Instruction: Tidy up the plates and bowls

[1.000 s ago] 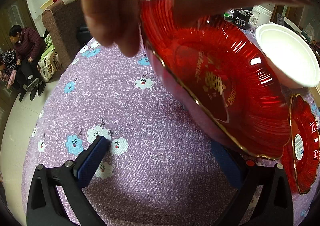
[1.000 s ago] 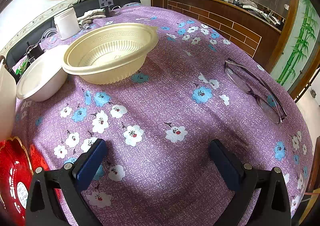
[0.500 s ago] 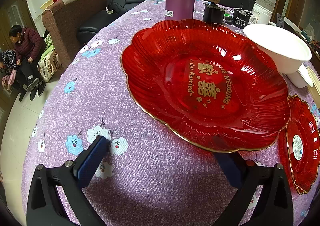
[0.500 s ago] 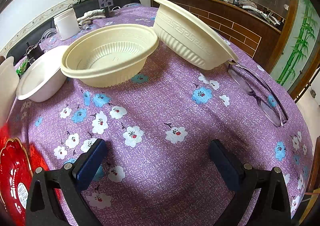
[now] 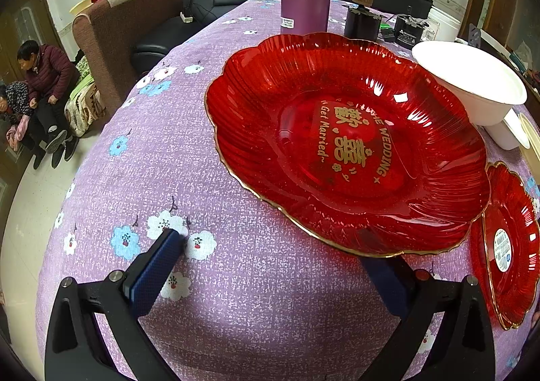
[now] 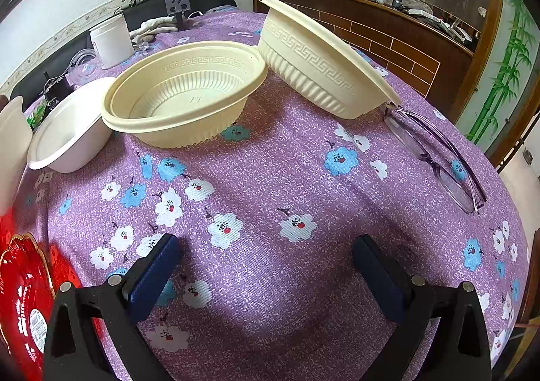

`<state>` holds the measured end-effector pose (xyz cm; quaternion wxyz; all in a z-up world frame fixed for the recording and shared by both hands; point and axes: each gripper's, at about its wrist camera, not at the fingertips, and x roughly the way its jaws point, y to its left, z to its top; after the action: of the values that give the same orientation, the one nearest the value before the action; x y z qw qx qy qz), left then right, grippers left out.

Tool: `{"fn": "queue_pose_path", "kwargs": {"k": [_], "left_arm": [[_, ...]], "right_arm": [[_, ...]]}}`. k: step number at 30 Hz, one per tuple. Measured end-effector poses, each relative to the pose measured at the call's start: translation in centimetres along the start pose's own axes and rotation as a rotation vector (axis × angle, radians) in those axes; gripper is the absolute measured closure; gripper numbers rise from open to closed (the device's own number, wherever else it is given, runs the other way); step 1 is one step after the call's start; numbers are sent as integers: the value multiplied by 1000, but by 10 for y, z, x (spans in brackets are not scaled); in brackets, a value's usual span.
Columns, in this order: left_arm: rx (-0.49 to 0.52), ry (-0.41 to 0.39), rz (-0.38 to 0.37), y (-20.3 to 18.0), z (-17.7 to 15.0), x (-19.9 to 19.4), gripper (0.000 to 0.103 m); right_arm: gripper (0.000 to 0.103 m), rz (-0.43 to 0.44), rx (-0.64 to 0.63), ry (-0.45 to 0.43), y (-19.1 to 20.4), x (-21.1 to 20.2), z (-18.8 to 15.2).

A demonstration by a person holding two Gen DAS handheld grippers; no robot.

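A big red plate (image 5: 347, 144) now lies ahead of the wide-open, empty left gripper (image 5: 270, 266); a tilted cream bowl (image 6: 324, 60) has appeared beyond the equally open right gripper (image 6: 266, 266), so sorting can begin.

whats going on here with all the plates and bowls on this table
A person is sorting dishes with two handheld grippers, and neither holds anything. The left gripper is open in front of the large red plate, with a smaller red plate beside it. The right gripper is open over the purple tablecloth. Ahead sit an upright cream bowl, a second cream bowl tipped on its side by some glasses, and a white bowl.
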<state>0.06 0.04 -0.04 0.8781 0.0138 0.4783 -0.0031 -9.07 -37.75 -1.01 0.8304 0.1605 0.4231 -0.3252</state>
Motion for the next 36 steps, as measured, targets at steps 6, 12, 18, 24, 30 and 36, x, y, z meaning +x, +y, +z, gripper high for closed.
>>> {"fn": "queue_pose_path", "kwargs": {"k": [6, 12, 18, 24, 30, 36], "left_arm": [[35, 32, -16, 0, -11, -10, 0], [131, -17, -19, -3, -43, -40, 0], [152, -65, -70, -2, -57, -66, 0], [146, -90, -85, 3, -53, -81, 0], [122, -80, -98, 11, -41, -82, 0], [110, -70, -120, 22, -19, -85, 0]], "right_arm": [[1, 67, -78, 51, 0, 0, 2], [1, 274, -197, 58, -9, -21, -16], [4, 361, -274, -36, -4, -63, -29], [4, 480, -375, -70, 17, -98, -33], [3, 610, -458, -25, 51, -120, -43], [9, 763, -470, 70, 87, -130, -31]]}}
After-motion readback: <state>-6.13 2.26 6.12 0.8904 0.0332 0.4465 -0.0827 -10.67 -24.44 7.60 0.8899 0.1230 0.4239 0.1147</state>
